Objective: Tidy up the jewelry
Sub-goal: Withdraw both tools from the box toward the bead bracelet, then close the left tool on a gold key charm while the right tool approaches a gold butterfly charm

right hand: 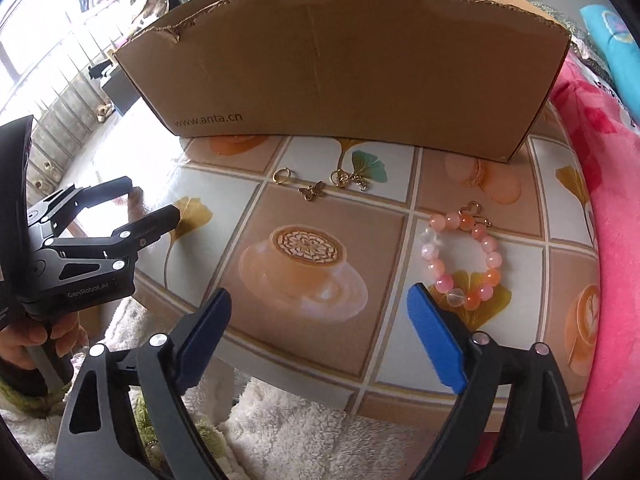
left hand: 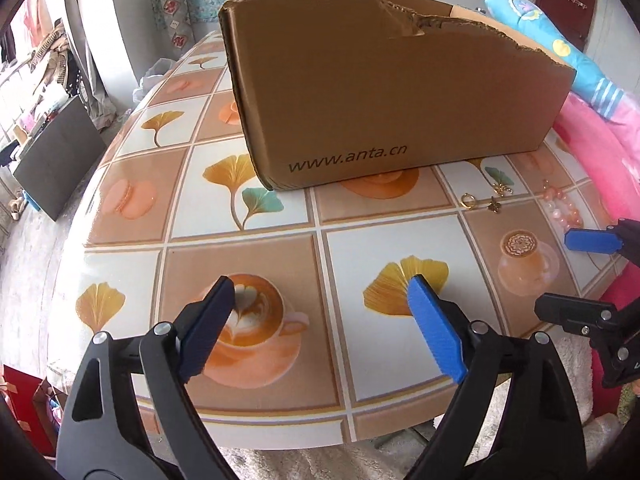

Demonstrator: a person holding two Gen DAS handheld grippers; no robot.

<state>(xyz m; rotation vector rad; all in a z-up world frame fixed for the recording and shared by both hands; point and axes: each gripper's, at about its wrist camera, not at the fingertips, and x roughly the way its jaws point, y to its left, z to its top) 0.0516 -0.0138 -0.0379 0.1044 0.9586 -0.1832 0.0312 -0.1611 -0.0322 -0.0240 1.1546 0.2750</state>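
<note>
A pink and orange bead bracelet (right hand: 464, 258) lies on the patterned table, just beyond my right gripper's right finger; it also shows in the left wrist view (left hand: 562, 208). A gold ring (right hand: 282, 176), a small gold butterfly charm (right hand: 312, 192) and a gold charm cluster (right hand: 349, 179) lie in front of the torn cardboard box (right hand: 352, 68); the ring (left hand: 468, 201) and charm (left hand: 495, 205) show in the left view too. My right gripper (right hand: 320, 320) is open and empty above the table's near edge. My left gripper (left hand: 322, 320) is open and empty over the table, left of the jewelry.
The cardboard box (left hand: 392, 92) fills the back of the table (left hand: 248, 184). A pink blanket (right hand: 608, 216) lies along the right side. White fluffy fabric (right hand: 304, 436) lies below the near table edge. The other gripper shows at the left in the right view (right hand: 92, 232).
</note>
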